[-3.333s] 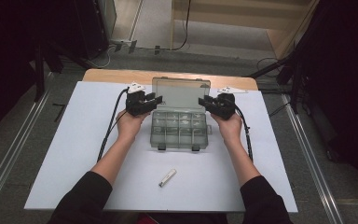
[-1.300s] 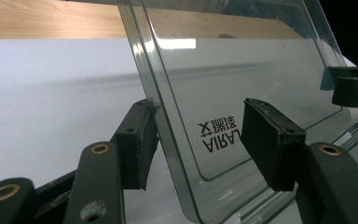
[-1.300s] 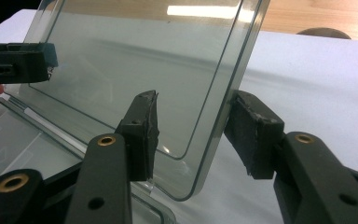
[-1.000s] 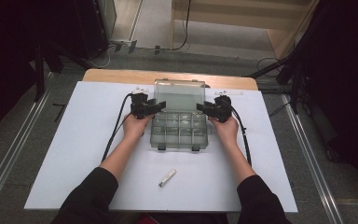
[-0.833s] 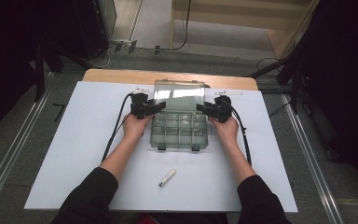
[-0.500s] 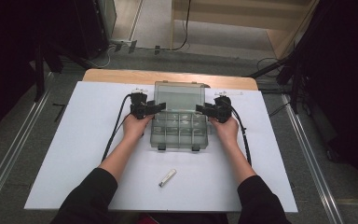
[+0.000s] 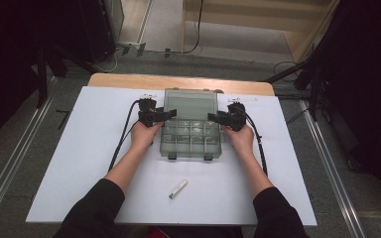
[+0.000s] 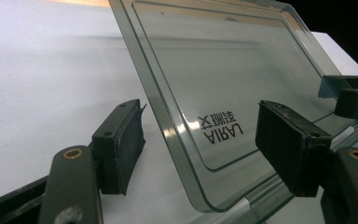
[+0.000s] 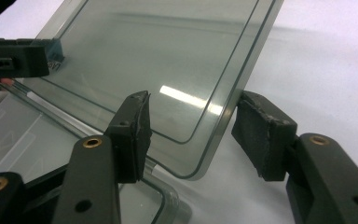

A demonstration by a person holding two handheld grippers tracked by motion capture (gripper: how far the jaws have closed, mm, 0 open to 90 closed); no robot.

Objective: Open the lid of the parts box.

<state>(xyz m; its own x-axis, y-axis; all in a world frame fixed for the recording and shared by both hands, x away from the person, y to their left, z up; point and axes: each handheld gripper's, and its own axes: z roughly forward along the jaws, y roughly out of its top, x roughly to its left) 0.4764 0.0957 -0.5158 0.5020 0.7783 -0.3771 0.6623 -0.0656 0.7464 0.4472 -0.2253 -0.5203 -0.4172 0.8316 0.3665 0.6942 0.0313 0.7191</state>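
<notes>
Left gripper [image 8: 200,140] and right gripper [image 9: 191,133], jaws apart, straddle opposite lid [image 7: 191,105] edges; lower both evenly onto the box [image 7: 191,141].

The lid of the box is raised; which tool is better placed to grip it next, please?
Probably the right tool: the edge of the lid sits between its open jaws, one jaw almost touching. The left tool also straddles the lid, with wider gaps.
</notes>
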